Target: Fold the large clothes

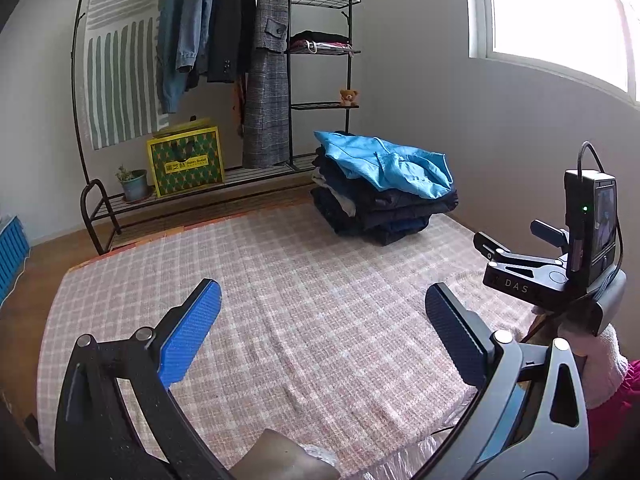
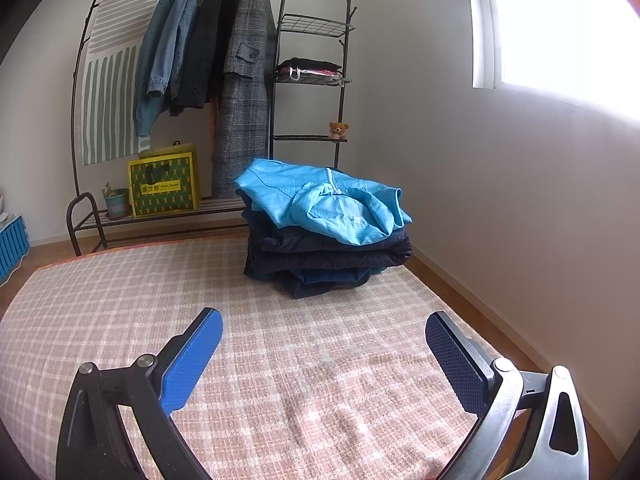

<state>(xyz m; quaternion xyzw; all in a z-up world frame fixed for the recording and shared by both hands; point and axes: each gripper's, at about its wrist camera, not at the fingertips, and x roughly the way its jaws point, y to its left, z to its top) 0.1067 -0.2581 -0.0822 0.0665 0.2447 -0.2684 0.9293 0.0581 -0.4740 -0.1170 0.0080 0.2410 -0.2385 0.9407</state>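
Note:
A stack of folded dark clothes [image 1: 384,212] [image 2: 328,256] sits at the far right of the checked pink blanket [image 1: 280,280] [image 2: 280,360]. On top lies a bright blue garment [image 1: 384,162] [image 2: 320,204], loosely folded. My left gripper [image 1: 322,320] hangs open above the blanket's near part, with nothing between its fingers. My right gripper [image 2: 322,348] is open too, empty, well short of the stack. In the left wrist view the right gripper's body [image 1: 560,264] shows at the right edge, held by a hand in a pink glove [image 1: 600,360].
A black clothes rack [image 1: 224,80] [image 2: 208,92] with hanging coats stands against the far wall. A yellow box [image 1: 186,160] [image 2: 164,184] and a potted plant [image 1: 134,184] sit on its lower shelf. A wall runs along the right; a blue crate [image 1: 12,248] stands left.

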